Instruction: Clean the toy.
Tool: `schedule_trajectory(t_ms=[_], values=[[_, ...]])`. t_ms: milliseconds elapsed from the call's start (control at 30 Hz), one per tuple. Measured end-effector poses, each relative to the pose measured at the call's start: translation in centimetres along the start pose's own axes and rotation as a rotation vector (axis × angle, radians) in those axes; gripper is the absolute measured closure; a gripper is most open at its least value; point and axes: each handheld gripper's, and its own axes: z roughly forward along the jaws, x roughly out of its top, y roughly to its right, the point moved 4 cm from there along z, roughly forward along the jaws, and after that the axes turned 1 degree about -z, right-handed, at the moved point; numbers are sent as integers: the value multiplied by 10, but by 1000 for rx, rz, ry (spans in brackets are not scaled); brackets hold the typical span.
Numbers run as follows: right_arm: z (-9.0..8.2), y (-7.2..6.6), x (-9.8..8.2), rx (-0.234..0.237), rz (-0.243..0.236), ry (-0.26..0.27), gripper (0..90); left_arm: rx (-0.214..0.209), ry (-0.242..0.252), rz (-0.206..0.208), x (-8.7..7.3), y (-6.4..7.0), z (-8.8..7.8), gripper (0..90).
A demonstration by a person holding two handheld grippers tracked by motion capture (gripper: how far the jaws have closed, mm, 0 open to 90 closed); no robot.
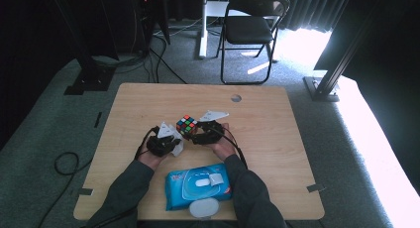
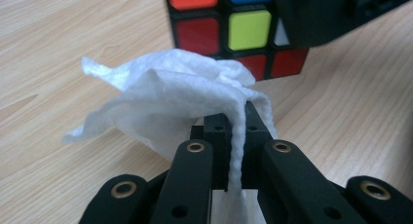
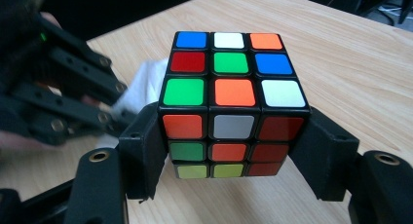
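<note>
The left gripper point(image 1: 166, 142) is sitting at the table's point(image 1: 277, 139) middle, left of the cube point(image 1: 186, 125), its jaws clamping together on a white wipe point(image 2: 165, 97). In the left gripper view the wipe is bunching up ahead of the jaws and hanging down between them, with its crumpled edge lying just beside the cube's point(image 2: 234, 29) lower face; whether it is touching there I cannot tell.

The cube is sitting between the two grippers, near the table's centre. The right gripper point(image 1: 208, 131) is gripping it from the right, jaws pressing on two opposite sides, as the right gripper view shows around the cube point(image 3: 229, 102).

Nearer the person, a blue wipe pack point(image 1: 198, 186) is lying flat between the forearms, with a round white lid point(image 1: 203, 207) at the table's near edge.
</note>
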Motion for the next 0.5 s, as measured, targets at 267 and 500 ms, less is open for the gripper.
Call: schedule_trajectory(t_ms=[267,500], values=[[1,-3,4,44,26,24,344,-10,-3,24,3,9,7,863],[-1,-3,7,54,38,38,344,-12,-2,52,9,14,9,863]])
